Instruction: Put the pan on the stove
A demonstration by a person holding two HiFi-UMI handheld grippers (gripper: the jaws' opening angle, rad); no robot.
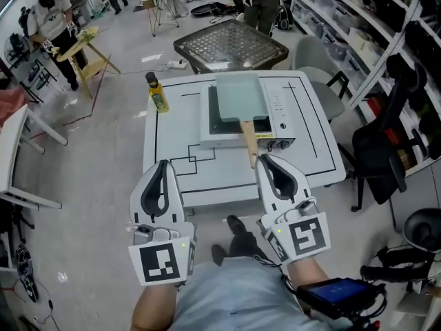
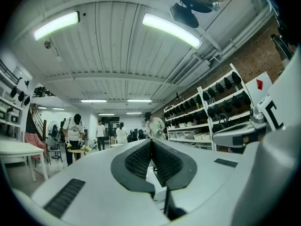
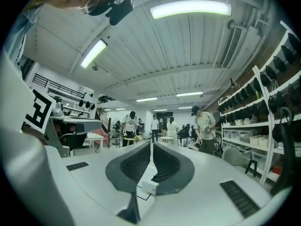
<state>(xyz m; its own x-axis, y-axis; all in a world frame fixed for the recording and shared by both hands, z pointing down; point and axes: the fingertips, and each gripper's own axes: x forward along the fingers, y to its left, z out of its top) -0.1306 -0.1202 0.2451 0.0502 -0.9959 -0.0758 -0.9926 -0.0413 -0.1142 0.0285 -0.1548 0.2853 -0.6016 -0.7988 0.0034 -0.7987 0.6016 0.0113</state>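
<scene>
A square pan (image 1: 238,96) is sitting on the portable stove (image 1: 279,107) on the white table (image 1: 172,116). The left gripper (image 1: 164,164) and right gripper (image 1: 266,160) are hovering near the table's front edge, jaws pressed together, empty. Placement looks finished, so the next move likely calls only for keeping clear.

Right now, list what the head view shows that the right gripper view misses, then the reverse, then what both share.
Head view only: the pan resting on the stove, and a yellow bottle. Right gripper view only: the ceiling lights. Both: the right gripper, jaws shut on nothing, the storage shelves, and a person at a wooden stand.
</scene>
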